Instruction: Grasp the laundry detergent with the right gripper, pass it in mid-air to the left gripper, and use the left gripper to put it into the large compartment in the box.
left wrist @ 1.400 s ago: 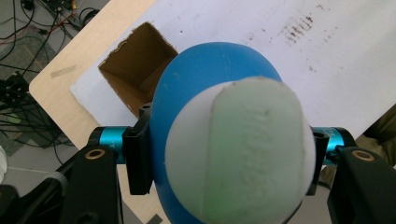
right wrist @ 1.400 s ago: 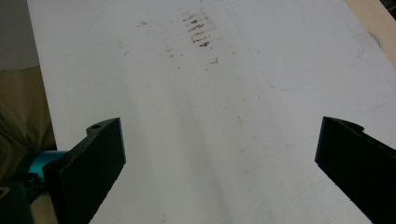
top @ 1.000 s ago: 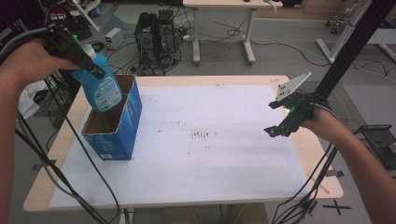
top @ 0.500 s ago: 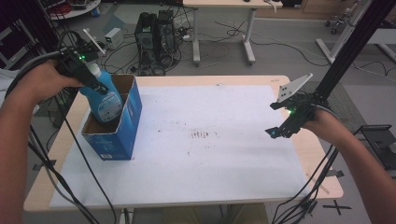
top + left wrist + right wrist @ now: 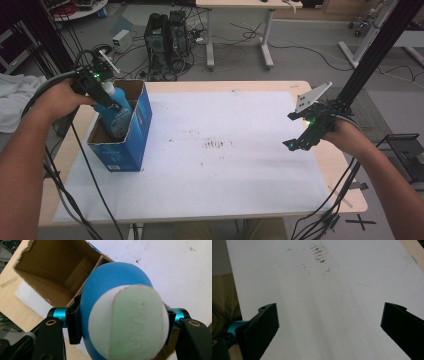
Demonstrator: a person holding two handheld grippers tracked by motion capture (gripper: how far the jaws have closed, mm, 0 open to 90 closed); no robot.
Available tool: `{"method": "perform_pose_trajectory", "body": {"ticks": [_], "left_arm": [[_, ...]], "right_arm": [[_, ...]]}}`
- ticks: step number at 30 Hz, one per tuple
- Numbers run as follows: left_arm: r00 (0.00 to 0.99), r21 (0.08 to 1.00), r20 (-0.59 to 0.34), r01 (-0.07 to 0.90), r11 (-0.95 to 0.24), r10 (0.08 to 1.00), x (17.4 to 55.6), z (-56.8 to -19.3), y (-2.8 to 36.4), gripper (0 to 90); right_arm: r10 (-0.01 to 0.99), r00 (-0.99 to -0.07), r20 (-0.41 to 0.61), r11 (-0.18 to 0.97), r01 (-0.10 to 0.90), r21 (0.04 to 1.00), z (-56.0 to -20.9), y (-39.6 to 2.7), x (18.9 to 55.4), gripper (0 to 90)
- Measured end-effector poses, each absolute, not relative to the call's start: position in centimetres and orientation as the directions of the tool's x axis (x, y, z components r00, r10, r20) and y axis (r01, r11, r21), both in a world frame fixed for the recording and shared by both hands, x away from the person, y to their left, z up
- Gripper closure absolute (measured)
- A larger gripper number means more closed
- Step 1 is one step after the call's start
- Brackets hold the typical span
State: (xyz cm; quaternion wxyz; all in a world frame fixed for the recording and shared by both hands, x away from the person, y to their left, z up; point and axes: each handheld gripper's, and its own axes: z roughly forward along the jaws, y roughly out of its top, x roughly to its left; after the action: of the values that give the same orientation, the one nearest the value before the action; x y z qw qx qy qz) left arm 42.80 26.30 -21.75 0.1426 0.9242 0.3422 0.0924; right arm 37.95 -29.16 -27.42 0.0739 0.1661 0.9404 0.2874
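In the high view, the left tongs [image 5: 102,95] hold a blue bottle [image 5: 116,111] over the open cardboard box [image 5: 131,145] that stands near the left edge of the bench [image 5: 260,86]. The bottle's long axis is steep, only a little tilted, its lower part already inside the box mouth, so the way to go is, I judge, straight down. The right tongs [image 5: 304,137] hover near the right edge of the bench, well apart from the box.

In the left gripper view, the left tongs [image 5: 122,325] are pressed on both sides of the bottle just under its white cap [image 5: 127,322] — the brown box interior [image 5: 50,270] lies beyond and below.

In the right gripper view, the right tongs [image 5: 332,327] are spread wide and hold nothing — under them is the white sheet [image 5: 317,297] with some brown marks [image 5: 319,252].
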Motion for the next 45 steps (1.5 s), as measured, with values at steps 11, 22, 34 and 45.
{"method": "perform_pose_trajectory", "body": {"ticks": [11, 22, 34, 45], "left_arm": [[0.795, 0.258, 0.068, 0.57, -0.78, 0.603, 43.5, -24.7, 26.6, 38.1], [0.833, 0.191, 0.067, 0.53, -0.826, 0.549, 44.2, -26.8, 26.3, 38.1], [0.822, 0.195, 0.046, 0.55, -0.812, 0.568, 44.5, -28.1, 26.5, 38.0], [0.813, 0.196, 0.034, 0.565, -0.802, 0.581, 44.7, -27.9, 26.9, 30.3]], "right_arm": [[0.345, -0.938, -0.035, 0.787, 0.268, 0.556, -27.9, -28.6, 38.0, 0.7], [0.338, -0.941, -0.033, 0.79, 0.264, 0.553, -28.7, -28.1, 38.1, 0.7], [0.328, -0.944, -0.033, 0.798, 0.259, 0.544, -28.9, -27.5, 38.2, 0.7], [0.32, -0.947, -0.034, 0.8, 0.251, 0.545, -29.2, -27.4, 38.0, 0.7]]}}
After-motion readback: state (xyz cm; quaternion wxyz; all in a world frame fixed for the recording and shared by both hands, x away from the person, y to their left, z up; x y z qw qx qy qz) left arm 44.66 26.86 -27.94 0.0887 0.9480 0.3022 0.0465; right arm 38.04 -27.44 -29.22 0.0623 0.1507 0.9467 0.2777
